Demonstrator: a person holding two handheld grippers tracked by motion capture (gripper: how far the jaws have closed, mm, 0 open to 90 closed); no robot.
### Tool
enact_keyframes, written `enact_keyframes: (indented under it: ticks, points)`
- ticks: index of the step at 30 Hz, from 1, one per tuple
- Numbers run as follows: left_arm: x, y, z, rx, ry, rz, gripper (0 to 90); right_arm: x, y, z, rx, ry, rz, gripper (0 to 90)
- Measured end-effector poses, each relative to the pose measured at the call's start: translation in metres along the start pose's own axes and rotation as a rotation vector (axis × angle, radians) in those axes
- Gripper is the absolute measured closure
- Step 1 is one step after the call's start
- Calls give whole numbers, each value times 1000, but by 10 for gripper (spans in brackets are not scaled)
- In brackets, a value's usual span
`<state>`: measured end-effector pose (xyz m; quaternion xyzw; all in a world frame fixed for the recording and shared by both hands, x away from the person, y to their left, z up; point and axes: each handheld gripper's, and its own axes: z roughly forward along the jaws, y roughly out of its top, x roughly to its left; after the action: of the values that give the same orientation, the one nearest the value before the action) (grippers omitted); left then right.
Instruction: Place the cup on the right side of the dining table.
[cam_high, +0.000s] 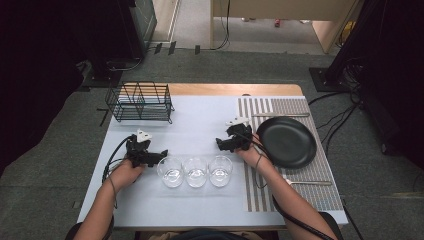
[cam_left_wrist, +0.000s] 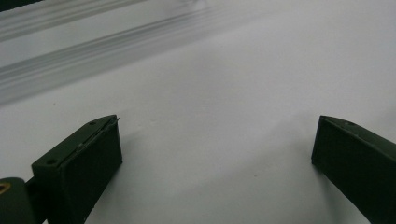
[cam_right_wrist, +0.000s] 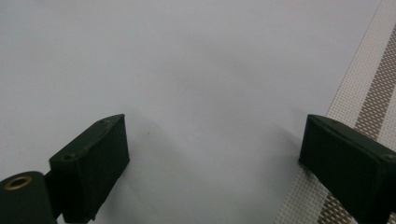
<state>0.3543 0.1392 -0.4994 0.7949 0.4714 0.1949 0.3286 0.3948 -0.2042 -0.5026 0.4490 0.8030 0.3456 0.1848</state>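
Both of my forearms come in from the bottom of the high view, and just ahead of them stand three clear glasses in a row on the white table (cam_high: 200, 125). My left gripper (cam_high: 161, 156) rests right beside the left glass (cam_high: 171, 171), close enough that I cannot tell from above whether a jaw already touches its wall. From the left gripper view its jaws stand wide apart with bare white tabletop between them, so nothing is held. The right gripper (cam_high: 223, 145) sits just behind the right glass (cam_high: 220, 170), at the edge of the striped placemat (cam_high: 300, 182); in the right gripper view its jaws are likewise spread, with table and a strip of mat between them.

I take the left glass as the thing in hand. My judgement is that it is light, rigid and brittle, with smooth, slippery walls; a hard squeeze could chip it and a weak one let it slide. I would set one jaw inside and one outside the rim, or span the wall low down if the jaws reach across, and lift straight up, since the middle glass (cam_high: 195, 171) stands almost against it and a sideways pull could knock them together.

Further back, a wire rack (cam_high: 140, 102) waits at the far left, and a black plate (cam_high: 286, 142) lies on the mat, with cutlery (cam_high: 280, 115) beyond it.
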Motion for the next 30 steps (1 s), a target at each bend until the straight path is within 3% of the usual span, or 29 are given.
enact_keyframes:
  ticks: [9, 12, 30]
  points:
    - [0, 0, 0, 0, 0, 0, 16, 1, 0, 0, -2, -13, 1, 74]
    - [0, 0, 0, -1, 1, 0, 16, 4, 0, 0, 1, -46, 16, 35]
    - [0, 0, 0, 1, -1, 0, 16, 3, 0, 0, 5, -35, 29, 36]
